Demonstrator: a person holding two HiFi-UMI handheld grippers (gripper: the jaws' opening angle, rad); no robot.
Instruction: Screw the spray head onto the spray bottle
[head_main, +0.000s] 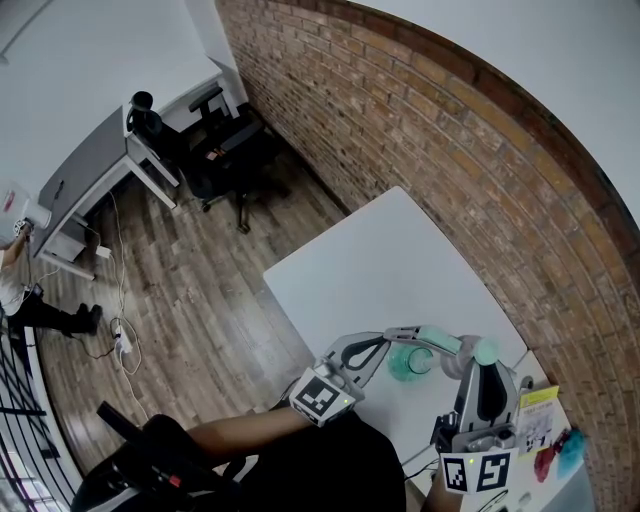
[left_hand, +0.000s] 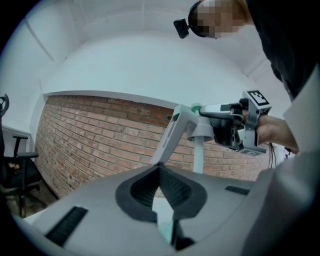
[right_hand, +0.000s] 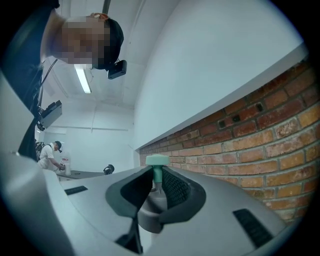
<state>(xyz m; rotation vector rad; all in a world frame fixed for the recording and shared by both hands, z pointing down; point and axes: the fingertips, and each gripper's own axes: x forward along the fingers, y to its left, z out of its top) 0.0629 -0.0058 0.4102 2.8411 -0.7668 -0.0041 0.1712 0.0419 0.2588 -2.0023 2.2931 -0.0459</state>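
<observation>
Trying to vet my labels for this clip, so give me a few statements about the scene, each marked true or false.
1. The right tool is closed on the spray head. True.
2. The left tool is open and empty. False: it is shut, with the pale green bottle between its pads.
3. The spray head is screwed fully down on the bottle. False: in the left gripper view the dip tube hangs bare below the collar.
4. The wall beside the table is brick. True.
5. The table is black. False: it is white.
</observation>
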